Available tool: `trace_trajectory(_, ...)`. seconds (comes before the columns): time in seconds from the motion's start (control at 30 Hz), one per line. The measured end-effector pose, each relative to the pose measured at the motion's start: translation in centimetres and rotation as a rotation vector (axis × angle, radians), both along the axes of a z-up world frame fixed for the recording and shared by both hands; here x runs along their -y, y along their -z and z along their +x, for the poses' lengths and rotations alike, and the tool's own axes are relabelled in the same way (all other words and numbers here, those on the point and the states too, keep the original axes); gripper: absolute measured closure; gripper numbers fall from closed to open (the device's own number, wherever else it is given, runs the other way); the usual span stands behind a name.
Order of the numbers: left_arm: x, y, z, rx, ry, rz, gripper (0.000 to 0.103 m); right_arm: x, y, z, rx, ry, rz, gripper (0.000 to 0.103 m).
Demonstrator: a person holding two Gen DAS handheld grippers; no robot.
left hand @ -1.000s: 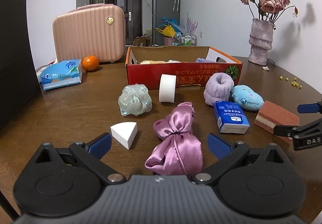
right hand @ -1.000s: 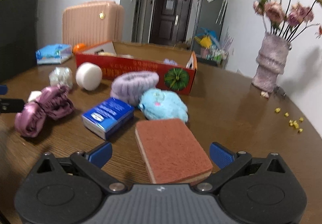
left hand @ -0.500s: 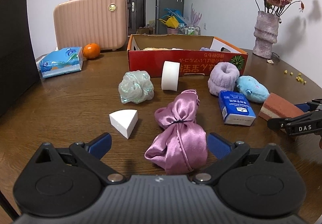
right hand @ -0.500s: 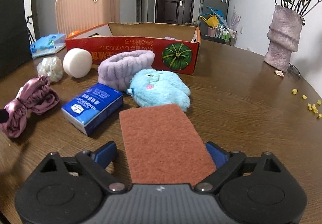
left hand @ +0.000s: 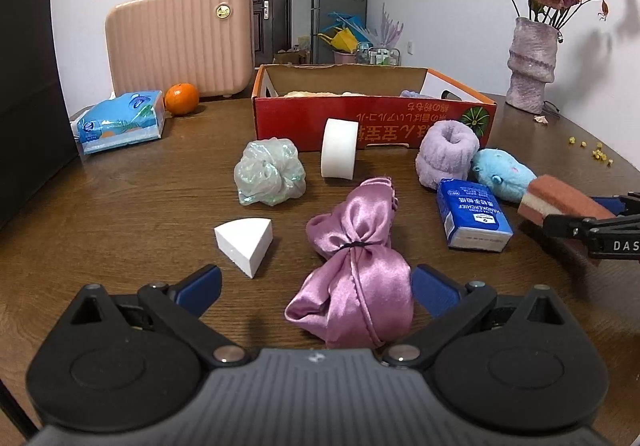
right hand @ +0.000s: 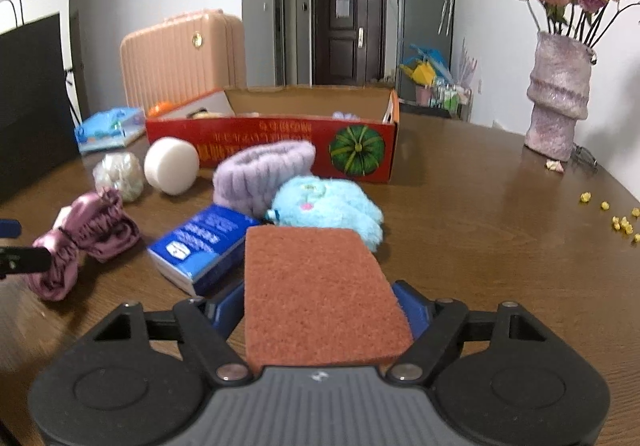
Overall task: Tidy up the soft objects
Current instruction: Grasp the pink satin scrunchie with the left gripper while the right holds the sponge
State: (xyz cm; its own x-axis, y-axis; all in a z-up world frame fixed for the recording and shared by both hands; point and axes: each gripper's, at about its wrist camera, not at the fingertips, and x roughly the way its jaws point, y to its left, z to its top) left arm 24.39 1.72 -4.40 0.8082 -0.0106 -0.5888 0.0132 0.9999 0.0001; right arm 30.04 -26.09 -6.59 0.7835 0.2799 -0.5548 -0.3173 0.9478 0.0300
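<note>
Right gripper (right hand: pixel 320 310) narrowed since before, jaws closing on one sponge (right hand: pixel 316 286) between them, left gripper (left hand: pixel 316 286) wide open around one satin pouch (left hand: pixel 354 266), one red box (left hand: pixel 372 121).

A rust-brown scouring sponge (right hand: pixel 320 286) with a pale cream underlayer is seen between blue-padded fingers (right hand: pixel 412 310). A glossy pink satin bundle (left hand: pixel 356 266) is tied with a black band. Red is shown on the cardboard box (left hand: pixel 372 121), printed with yellow characters and a green pumpkin. A fluffy sky-blue plush toy (right hand: pixel 328 205) and a lilac ribbed fleece band (right hand: pixel 262 173) are seen on the dark brown wood-grain table (right hand: pixel 500 230).
</note>
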Motion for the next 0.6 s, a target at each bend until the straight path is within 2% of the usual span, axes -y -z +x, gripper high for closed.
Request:
trace_trajectory(0.23, 0.6, -0.1, 0.8, -0.004, 0.006, 0.012, 0.000, 0.2, -0.7, -1.1, 0.078, 0.017, 0.048, 0.026)
trace_trajectory(0.6, 1.3, 0.4, 2.7, -0.011, 0.001, 0.011, 0.000, 0.3, -0.6, -1.4, 0.106, 0.060, 0.057, 0.026)
